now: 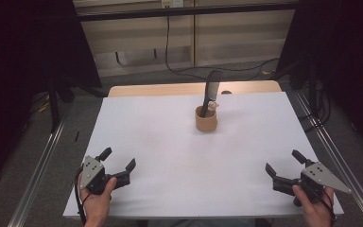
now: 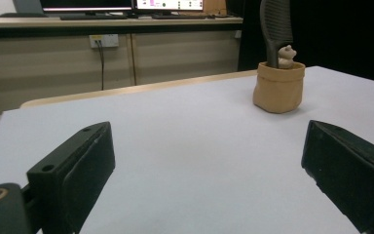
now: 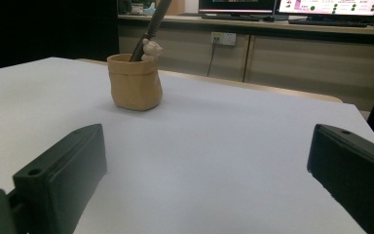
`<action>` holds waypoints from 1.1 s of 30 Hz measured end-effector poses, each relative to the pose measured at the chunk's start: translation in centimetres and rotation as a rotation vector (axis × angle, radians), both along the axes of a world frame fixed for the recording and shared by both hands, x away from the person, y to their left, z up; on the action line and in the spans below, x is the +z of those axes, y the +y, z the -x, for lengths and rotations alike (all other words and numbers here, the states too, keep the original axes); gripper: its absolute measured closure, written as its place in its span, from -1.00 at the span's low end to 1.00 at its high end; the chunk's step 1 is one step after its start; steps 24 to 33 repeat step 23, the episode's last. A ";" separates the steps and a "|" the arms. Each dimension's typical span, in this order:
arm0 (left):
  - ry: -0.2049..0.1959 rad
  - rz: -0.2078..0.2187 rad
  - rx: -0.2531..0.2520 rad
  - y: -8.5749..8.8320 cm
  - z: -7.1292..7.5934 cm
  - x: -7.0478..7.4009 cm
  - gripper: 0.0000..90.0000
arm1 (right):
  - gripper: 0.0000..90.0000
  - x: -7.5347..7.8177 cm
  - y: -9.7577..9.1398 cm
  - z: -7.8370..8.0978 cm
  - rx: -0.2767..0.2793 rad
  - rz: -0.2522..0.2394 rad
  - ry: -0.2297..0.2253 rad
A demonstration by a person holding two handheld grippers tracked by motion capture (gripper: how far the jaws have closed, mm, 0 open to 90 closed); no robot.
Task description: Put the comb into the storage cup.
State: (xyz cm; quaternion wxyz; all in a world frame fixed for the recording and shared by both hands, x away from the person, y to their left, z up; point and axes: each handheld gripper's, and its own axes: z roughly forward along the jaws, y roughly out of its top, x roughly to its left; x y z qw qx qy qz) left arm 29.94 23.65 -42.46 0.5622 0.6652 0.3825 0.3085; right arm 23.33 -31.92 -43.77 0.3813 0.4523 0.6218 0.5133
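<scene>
Looking ahead, your target is the tan holder (image 1: 206,120) standing upright toward the far middle of the desk (image 1: 170,156), with a dark ribbed comb (image 1: 211,92) leaning out of it and a small pale figurine (image 1: 212,105) at its rim. The holder looks soft-walled and light, so it may tip; the comb seems stiff and easy to pinch, best taken on its upper part clear of the rim. Your left gripper (image 1: 119,166) and right gripper (image 1: 283,168) sit at the near corners, fingers spread wide, holding nothing. The surface is plain, matte white. Beyond it: cabinets, cables, monitors.
</scene>
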 end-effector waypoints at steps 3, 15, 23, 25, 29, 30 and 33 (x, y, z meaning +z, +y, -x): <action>0.006 0.007 0.016 0.5 0.4 -0.1 -0.88 | -1.00 0.0 0.0 -0.1 -0.002 0.000 0.000; -0.001 -0.015 0.017 0.0 1.2 -0.8 -0.90 | -1.00 -0.1 0.0 -0.1 -0.006 0.000 0.002; 0.006 0.025 0.049 0.6 1.1 -0.6 -0.92 | -1.00 -0.1 0.0 -0.2 -0.002 0.000 0.009; 0.006 0.025 0.049 0.6 1.1 -0.6 -0.92 | -1.00 -0.1 0.0 -0.2 -0.002 0.000 0.009; 0.006 0.025 0.049 0.6 1.1 -0.6 -0.92 | -1.00 -0.1 0.0 -0.2 -0.002 0.000 0.009; 0.006 0.025 0.049 0.6 1.1 -0.6 -0.92 | -1.00 -0.1 0.0 -0.2 -0.002 0.000 0.009; 0.006 0.025 0.049 0.6 1.1 -0.6 -0.92 | -1.00 -0.1 0.0 -0.2 -0.002 0.000 0.009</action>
